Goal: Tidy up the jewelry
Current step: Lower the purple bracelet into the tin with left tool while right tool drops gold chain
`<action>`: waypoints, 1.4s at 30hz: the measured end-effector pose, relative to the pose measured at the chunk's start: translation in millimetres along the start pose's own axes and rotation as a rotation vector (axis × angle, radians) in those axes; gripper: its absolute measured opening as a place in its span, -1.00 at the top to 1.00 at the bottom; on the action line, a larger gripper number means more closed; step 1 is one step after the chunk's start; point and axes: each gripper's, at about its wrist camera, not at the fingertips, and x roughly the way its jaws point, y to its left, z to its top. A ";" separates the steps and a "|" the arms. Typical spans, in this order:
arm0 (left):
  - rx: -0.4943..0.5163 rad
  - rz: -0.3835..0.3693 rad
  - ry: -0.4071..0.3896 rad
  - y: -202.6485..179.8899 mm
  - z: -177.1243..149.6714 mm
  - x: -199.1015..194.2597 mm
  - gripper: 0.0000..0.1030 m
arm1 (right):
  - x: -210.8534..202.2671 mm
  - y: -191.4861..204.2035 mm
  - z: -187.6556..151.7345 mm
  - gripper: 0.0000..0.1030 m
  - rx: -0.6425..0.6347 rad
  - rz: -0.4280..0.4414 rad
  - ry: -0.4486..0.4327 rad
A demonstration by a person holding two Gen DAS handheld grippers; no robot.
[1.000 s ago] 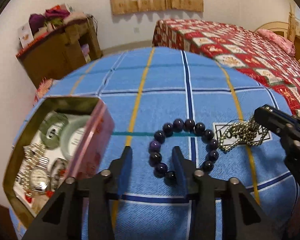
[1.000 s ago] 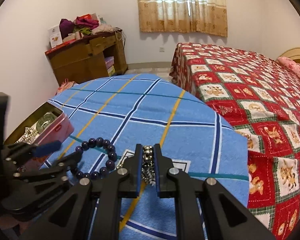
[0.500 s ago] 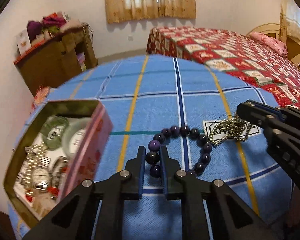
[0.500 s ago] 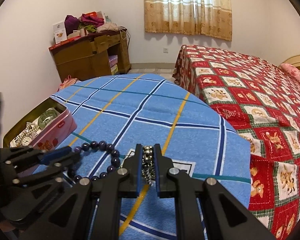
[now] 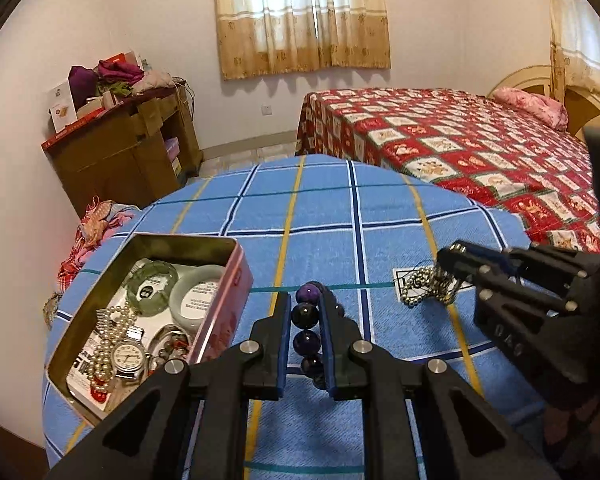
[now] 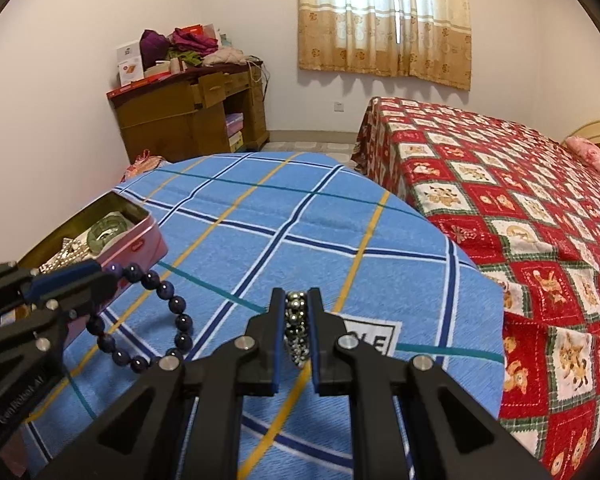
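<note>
Dark purple bead bracelet; blue plaid cloth; pink tin.

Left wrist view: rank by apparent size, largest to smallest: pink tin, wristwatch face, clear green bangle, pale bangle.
1. pink tin, clearly largest.
2. and 3. clear green bangle and pale bangle: look alike, no ranking.
4. wristwatch face, smallest.

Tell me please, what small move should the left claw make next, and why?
Probably carry the bracelet sideways over the open tin. The left claw is shut on its beads, one side already hangs above the cloth, and the tin holds the other jewelry.
</note>
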 end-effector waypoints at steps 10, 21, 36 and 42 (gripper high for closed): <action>-0.023 0.021 -0.054 14.2 7.2 -26.4 0.74 | -17.0 20.4 3.6 0.75 -0.031 0.036 -0.034; -0.051 0.048 -0.117 33.7 18.3 -53.7 0.74 | -35.4 42.4 22.6 0.75 -0.077 0.078 -0.082; -0.138 0.130 -0.154 83.2 23.3 -73.2 0.74 | -47.4 74.0 52.2 0.75 -0.142 0.153 -0.131; -0.167 0.150 -0.155 101.2 20.7 -74.7 0.74 | -47.8 91.9 61.7 0.75 -0.178 0.176 -0.142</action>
